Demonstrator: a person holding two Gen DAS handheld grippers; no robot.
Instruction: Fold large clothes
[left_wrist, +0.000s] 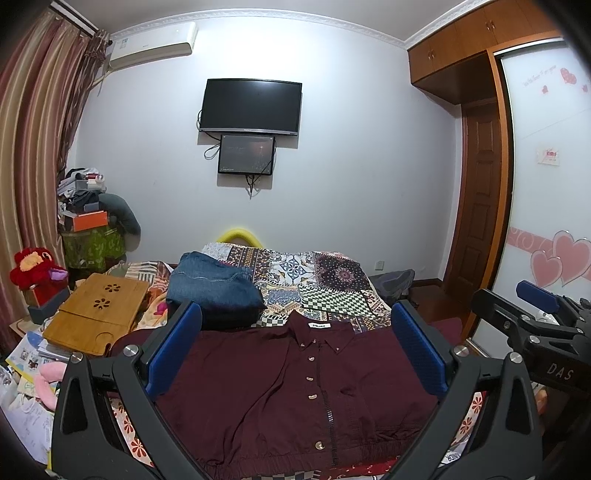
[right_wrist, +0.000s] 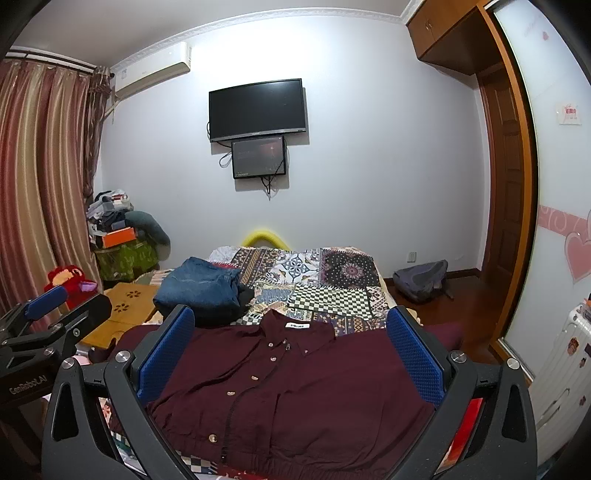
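Observation:
A dark maroon button-up shirt lies spread flat, front up, collar toward the far wall, on the patchwork bedspread. It also shows in the right wrist view. My left gripper is open and empty above the shirt, its blue pads on either side of the chest. My right gripper is open and empty above the shirt too. The right gripper also shows at the right edge of the left wrist view, and the left gripper at the left edge of the right wrist view.
Folded blue jeans lie on the bed beyond the shirt's left shoulder. A bamboo lap tray sits at the bed's left, with toys and papers. A backpack lies on the floor at right. A wardrobe stands on the right.

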